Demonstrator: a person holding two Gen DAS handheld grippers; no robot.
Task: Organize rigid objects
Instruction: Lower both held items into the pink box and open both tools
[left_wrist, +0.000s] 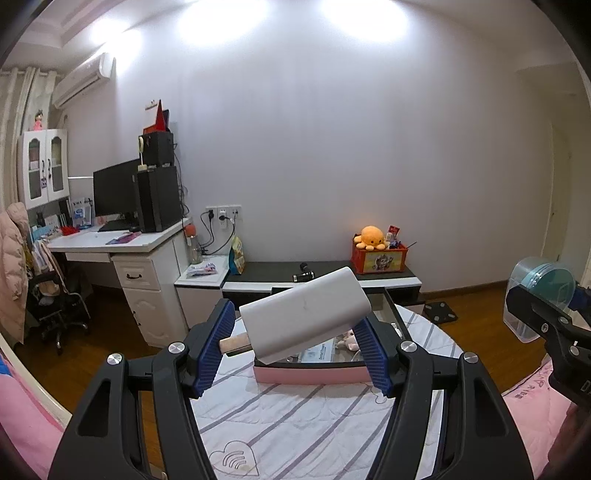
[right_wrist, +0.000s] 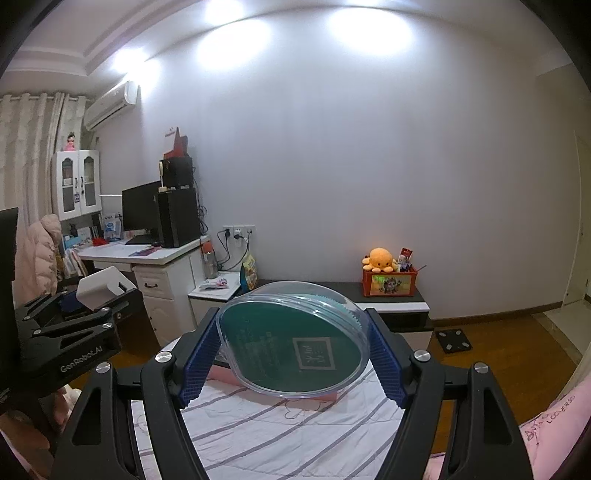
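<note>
Hand-held gripper on the left (left_wrist: 295, 347) has its blue ribbed pads pressed against a smooth white rounded block with a short wooden stub at one end (left_wrist: 304, 317), carrying it tilted in the air above the bed. The right hand-held gripper (right_wrist: 293, 350) is likewise clamped on a round clear plastic container with a teal lid and a label panel (right_wrist: 293, 343), held tilted, its rim between the two pads. From the left wrist view the same container shows at the far right edge, well apart from the white block.

Below both, on the white quilt with grey stripes and heart outlines (left_wrist: 295, 417), lies a pink-sided tray with a dark rim (left_wrist: 310, 374); a few small things sit in it, among them what may be a small pink toy, though the block hides most of the inside.

By my reading the task is in mid-course: two rigid items are lifted and neither is yet set down, so both placements are still to do. Whether the tray is their destination cannot be told from these views. The orange plush octopus (left_wrist: 371, 238) on the red crate (left_wrist: 380, 258) at the far wall looks no part of the work.
</note>
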